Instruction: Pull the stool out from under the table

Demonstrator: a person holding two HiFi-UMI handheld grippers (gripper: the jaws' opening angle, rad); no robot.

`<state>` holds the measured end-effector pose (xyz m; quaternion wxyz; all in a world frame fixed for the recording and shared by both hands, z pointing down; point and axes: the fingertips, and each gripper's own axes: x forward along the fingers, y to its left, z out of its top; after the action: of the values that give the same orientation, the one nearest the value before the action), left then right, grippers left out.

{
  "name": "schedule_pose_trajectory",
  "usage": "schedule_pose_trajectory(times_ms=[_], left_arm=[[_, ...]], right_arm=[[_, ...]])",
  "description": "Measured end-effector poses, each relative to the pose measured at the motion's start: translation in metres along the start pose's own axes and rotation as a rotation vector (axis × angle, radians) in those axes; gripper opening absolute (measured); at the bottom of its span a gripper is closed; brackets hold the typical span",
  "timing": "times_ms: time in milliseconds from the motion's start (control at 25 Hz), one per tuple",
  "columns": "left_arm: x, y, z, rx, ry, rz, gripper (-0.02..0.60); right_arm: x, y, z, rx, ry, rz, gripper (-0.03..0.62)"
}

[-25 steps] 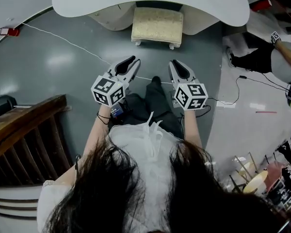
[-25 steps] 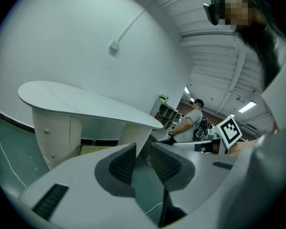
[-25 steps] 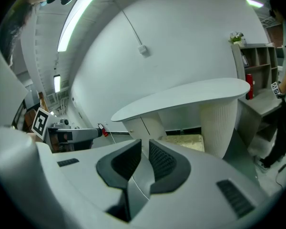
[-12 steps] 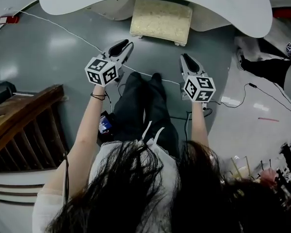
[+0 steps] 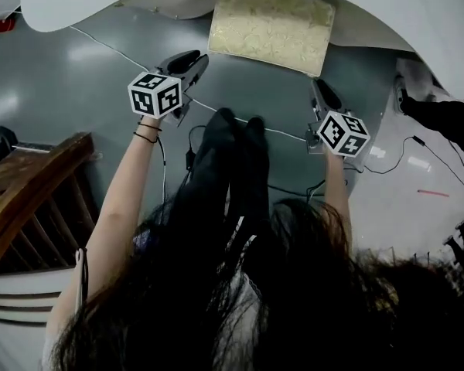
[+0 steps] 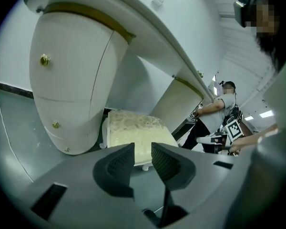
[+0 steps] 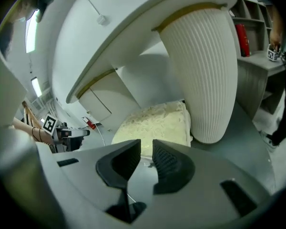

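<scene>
A cream cushioned stool (image 5: 271,23) stands tucked under the white table top (image 5: 417,14), between its two pedestals. My left gripper (image 5: 189,59) hovers over the floor just short of the stool's near left corner. Its jaws are nearly together and just starting to open, with nothing between them. My right gripper (image 5: 322,91) hangs below the stool's near right corner, shut and empty. The left gripper view has the jaws (image 6: 143,151) aimed at the stool (image 6: 133,132). In the right gripper view the jaws (image 7: 147,149) face the stool (image 7: 157,123).
A smooth white pedestal (image 6: 66,80) flanks the stool on the left and a ribbed one (image 7: 205,70) on the right. A wooden railing (image 5: 31,184) stands at the left. A thin cable (image 5: 116,49) crosses the grey floor. Another person (image 5: 441,114) is at the right.
The view has moved forward and the stool looms larger. Both grippers have spread apart and advanced toward the stool's near corners.
</scene>
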<state>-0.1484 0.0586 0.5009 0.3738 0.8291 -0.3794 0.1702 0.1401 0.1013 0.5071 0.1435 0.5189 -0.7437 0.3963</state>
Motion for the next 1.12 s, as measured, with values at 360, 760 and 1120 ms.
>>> schedule_pose_trajectory(times_ms=[360, 760, 1120], left_arm=[[0.072, 0.068, -0.022, -0.16, 0.084, -0.04, 0.278], [0.103, 0.091, -0.044, -0.316, 0.144, -0.123, 0.339], [0.124, 0.087, -0.047, -0.452, 0.106, -0.236, 0.351]], right_arm=[[0.056, -0.069, -0.025, 0.09, 0.089, -0.029, 0.126], [0.089, -0.094, -0.041, 0.266, 0.167, 0.089, 0.262], [0.099, -0.09, -0.049, 0.432, 0.174, 0.266, 0.272]])
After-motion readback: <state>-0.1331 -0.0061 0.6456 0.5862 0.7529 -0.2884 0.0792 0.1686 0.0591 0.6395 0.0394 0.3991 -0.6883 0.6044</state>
